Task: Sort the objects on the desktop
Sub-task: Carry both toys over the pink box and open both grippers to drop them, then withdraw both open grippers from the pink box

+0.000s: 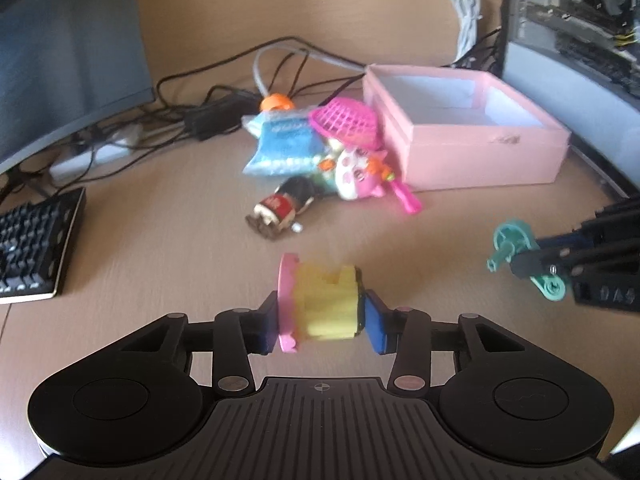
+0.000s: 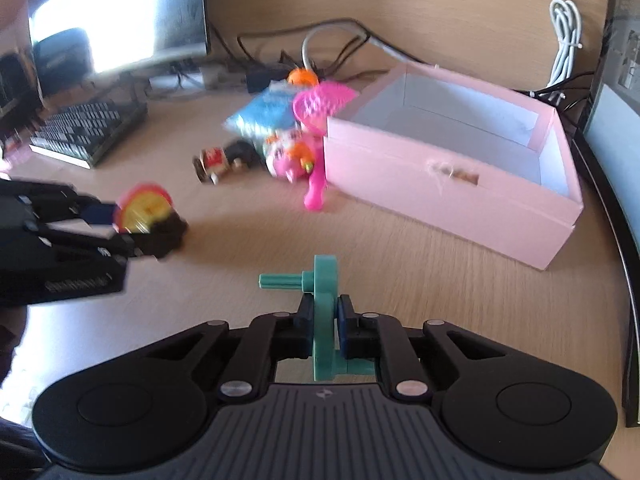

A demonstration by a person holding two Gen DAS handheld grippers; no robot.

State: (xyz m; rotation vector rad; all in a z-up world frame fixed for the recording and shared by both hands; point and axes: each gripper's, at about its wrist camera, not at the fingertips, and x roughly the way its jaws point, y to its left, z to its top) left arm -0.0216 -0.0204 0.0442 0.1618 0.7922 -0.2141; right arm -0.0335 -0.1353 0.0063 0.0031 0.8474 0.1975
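My left gripper [image 1: 325,320] is shut on a yellow and pink toy [image 1: 320,304] and holds it above the desk; it also shows at the left of the right wrist view [image 2: 144,210]. My right gripper [image 2: 323,326] is shut on a teal plastic crank part [image 2: 322,312], also seen at the right of the left wrist view [image 1: 520,258]. An open pink box [image 1: 472,152] [image 2: 448,200] stands ahead, its white inside bare. A pile of toys lies by its left side: a pink net [image 1: 344,122], a blue packet [image 1: 284,148], a pink cat toy [image 1: 360,176], a small doll [image 1: 280,208].
A black keyboard [image 1: 32,248] lies at the left, below a monitor [image 1: 60,52]. Tangled cables [image 1: 224,100] and a power strip run along the back. A computer case [image 1: 580,20] stands at the right, behind the box. A white coiled cable [image 2: 564,36] hangs on the wall.
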